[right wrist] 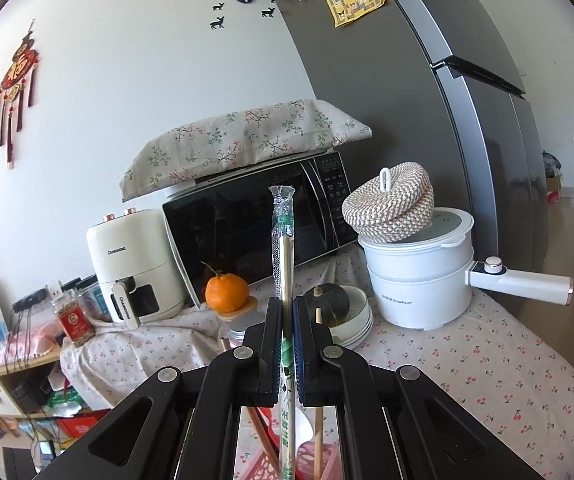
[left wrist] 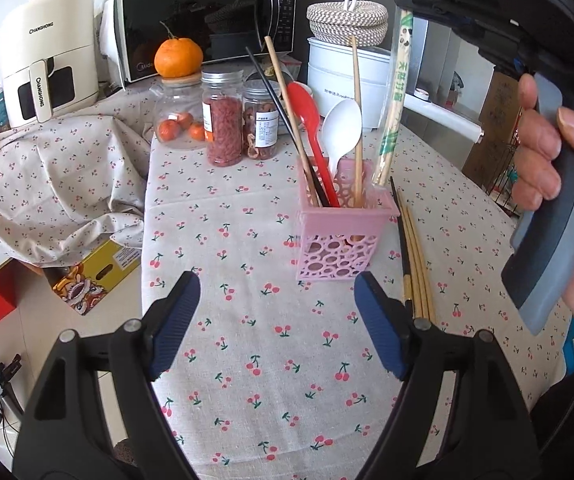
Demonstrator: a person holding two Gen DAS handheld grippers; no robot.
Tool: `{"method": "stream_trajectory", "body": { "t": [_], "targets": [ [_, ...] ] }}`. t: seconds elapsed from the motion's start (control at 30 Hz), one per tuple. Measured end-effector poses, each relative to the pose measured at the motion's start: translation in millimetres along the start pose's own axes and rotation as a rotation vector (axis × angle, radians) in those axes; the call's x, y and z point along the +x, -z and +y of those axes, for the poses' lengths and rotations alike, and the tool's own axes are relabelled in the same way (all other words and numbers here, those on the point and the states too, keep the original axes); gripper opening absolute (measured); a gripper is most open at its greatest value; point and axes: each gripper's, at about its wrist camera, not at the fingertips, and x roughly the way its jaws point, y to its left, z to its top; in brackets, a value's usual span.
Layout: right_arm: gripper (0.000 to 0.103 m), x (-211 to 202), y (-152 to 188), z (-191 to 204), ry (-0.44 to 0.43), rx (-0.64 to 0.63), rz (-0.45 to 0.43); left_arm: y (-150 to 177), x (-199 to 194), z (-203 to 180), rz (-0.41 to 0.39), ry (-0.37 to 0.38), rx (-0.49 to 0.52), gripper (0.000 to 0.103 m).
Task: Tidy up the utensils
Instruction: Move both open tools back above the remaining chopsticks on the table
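Now my left claw [left wrist: 277, 322] stands wide, nothing between its blue pads [left wrist: 177, 320], low over the cherry-print cloth of the surface [left wrist: 247, 360]. No earlier look is at hand, so I tell only how it stands.

My right claw [right wrist: 287, 336] is clamped narrow on a wrapped pair of chopsticks [right wrist: 284, 264], the clear sleeve with green print standing upright above the pads. From the left wrist view the same wrapped pair [left wrist: 397, 92] hangs from that claw with its lower end inside the pink holder [left wrist: 341, 232], at the holder's right-hand corner. My right hand [left wrist: 555, 160] grips the grey handle at the edge of that view.

The pink holder, a lattice-sided box, stands on the surface just ahead of my left claw. In it lean a red spoon [left wrist: 307, 120], a white spoon [left wrist: 341, 130], a black chopstick [left wrist: 283, 120] and two bare wooden chopsticks [left wrist: 357, 120].

Just beside the holder on the right, loose chopsticks [left wrist: 415, 264] lie flat on the cloth, one black and several wooden, side by side.

Behind the holder stand jars [left wrist: 225, 120], an orange [left wrist: 178, 58], a microwave [left wrist: 207, 20] and a white pot [left wrist: 347, 80].
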Motion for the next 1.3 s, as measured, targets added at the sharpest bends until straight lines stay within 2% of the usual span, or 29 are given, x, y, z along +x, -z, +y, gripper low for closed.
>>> {"method": "stream_trajectory", "body": {
  "t": [0.1, 0.33, 0.43, 0.57, 0.6, 0.9, 1.1, 1.3],
  "targets": [
    [0.006, 13, 7, 0, 0.021, 0.019, 0.020, -2, 0, 1, -0.009, -0.011, -0.003, 0.080],
    [0.007, 28, 20, 1, -0.012, 0.013, 0.100, -5, 6, 1, 0.004, -0.026, -0.005, 0.080],
    [0.020, 24, 18, -6, -0.040, 0.026, 0.136, -8, 10, -1, 0.026, -0.011, -0.030, 0.080],
    [0.054, 9, 10, -17, -0.060, 0.003, 0.171, -9, 13, -8, 0.046, 0.015, -0.048, 0.082],
    [0.059, 5, 9, -20, -0.064, -0.009, 0.181, -9, 14, -10, 0.053, 0.023, -0.051, 0.082],
    [0.085, -23, 18, -60, -0.035, -0.196, 0.320, 1, 33, -34, 0.138, 0.065, -0.056, 0.084],
    [0.089, -18, 43, -90, 0.015, -0.216, 0.470, 7, 45, -36, 0.195, 0.055, -0.088, 0.101],
    [0.090, -3, 71, -111, 0.066, -0.229, 0.609, 15, 57, -40, 0.240, 0.047, -0.104, 0.102]
  ]
}}
